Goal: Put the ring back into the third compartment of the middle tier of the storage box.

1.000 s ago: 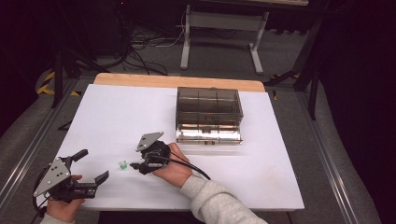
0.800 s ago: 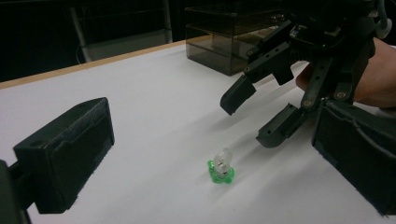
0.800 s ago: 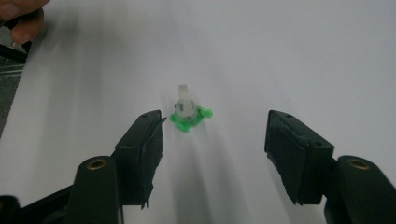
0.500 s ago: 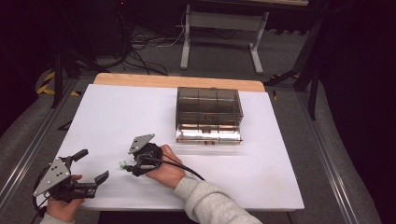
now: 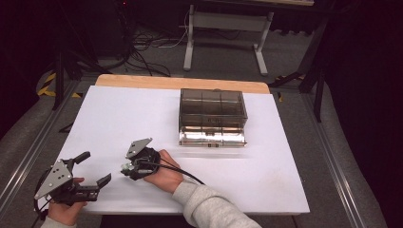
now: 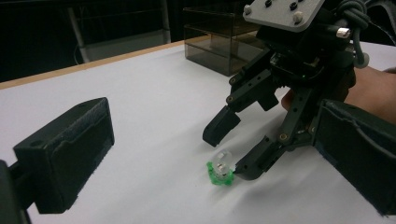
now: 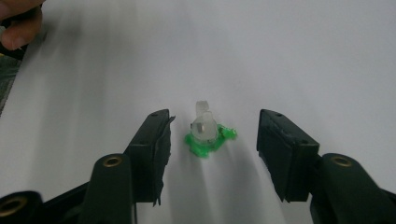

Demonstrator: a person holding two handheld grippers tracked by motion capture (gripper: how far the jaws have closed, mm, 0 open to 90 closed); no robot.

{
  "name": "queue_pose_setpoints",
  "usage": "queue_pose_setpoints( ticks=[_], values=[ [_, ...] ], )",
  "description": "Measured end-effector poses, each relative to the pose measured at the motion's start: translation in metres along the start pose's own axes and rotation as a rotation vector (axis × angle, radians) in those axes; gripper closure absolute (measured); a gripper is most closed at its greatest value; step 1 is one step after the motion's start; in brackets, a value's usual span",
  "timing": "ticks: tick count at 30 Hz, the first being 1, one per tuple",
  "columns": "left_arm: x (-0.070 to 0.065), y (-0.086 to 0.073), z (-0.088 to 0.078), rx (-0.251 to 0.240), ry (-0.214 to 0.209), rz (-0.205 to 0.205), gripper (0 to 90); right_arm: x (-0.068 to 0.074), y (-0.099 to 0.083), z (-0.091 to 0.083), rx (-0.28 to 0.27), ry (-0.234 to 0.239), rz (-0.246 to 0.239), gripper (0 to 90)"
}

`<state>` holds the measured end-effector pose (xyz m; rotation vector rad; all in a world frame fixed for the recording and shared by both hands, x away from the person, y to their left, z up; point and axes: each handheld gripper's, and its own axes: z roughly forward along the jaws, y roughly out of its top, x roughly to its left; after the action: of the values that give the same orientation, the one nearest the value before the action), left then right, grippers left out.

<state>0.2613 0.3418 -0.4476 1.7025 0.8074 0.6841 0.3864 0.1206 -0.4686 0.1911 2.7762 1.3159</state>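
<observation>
**Small clear-and-green part bracketed by the right gripper, not yet gripped**

A small part (image 7: 206,133), made of a clear stubby body seated on a green, lobed base, is seen standing on the white table top (image 5: 142,114). It lies between the two jaws of the right gripper (image 7: 212,144), somewhat nearer one jaw than the other, with neither pad touching it. The jaws are held apart, and their tips are set low, at or just above the surface. In the left gripper view the same part (image 6: 221,169) is found just beside the lower jaw tip of the right gripper (image 6: 233,149), on the side away from the hand.

Several failures can be judged likely from here. Because the part sits off-centre, it would be met by the nearer pad first if the jaws were closed, and it could be pushed sideways or tipped before the second pad arrives. The clear top is rounded and looks slick, so a grip taken high on it could squeeze it out. The green base is thin and uneven, and a grip taken too low could scrape the table.

The left gripper (image 5: 78,180) is held open too, well apart from the part, near the table's front edge. A smoky plastic drawer box (image 5: 212,116) stands beyond the right gripper, well clear of it, and poses no hazard at present.
</observation>
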Motion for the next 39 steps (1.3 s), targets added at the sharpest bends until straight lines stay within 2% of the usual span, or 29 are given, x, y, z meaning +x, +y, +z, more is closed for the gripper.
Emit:
queue_pose_setpoints(
  ticks=[7, 9, 10, 11, 12, 26, 28, 38, 39],
  values=[
    [0.0, 0.0, 0.0, -0.003, 0.0, 0.001, 0.1, 0.002, 0.002, 0.005, -0.002, 0.002, -0.003, 57.4],
    [0.0, 0.0, 0.0, -0.001, -0.001, 0.002, 0.1, 0.003, 0.003, 0.006, -0.007, 0.005, -0.005, 65.4],
    [0.0, 0.0, 0.0, -0.001, -0.001, 0.002, 0.1, 0.003, 0.003, 0.006, -0.007, 0.005, -0.005, 65.4],
    [0.0, 0.0, 0.0, -0.004, 0.0, 0.002, 0.1, 0.004, 0.003, 0.006, -0.004, -0.003, -0.017, 72.4],
    [0.001, 0.0, 0.0, -0.004, -0.001, 0.003, 0.1, 0.005, 0.004, 0.006, -0.003, -0.005, -0.023, 75.0],
    [0.0, 0.0, 0.001, -0.007, -0.004, -0.004, 0.2, 0.004, 0.007, -0.005, -0.01, -0.024, -0.034, 75.4],
    [0.001, 0.0, 0.001, -0.011, -0.003, 0.0, 0.1, 0.004, 0.008, -0.011, -0.014, -0.029, -0.046, 75.4],
    [0.001, 0.002, 0.007, -0.008, -0.017, 0.001, 0.1, 0.001, 0.005, -0.036, -0.038, -0.058, -0.043, 75.4],
    [0.001, 0.002, 0.008, -0.008, -0.021, 0.006, 0.1, 0.0, 0.004, -0.044, -0.04, -0.068, -0.044, 75.4]
  ],
)
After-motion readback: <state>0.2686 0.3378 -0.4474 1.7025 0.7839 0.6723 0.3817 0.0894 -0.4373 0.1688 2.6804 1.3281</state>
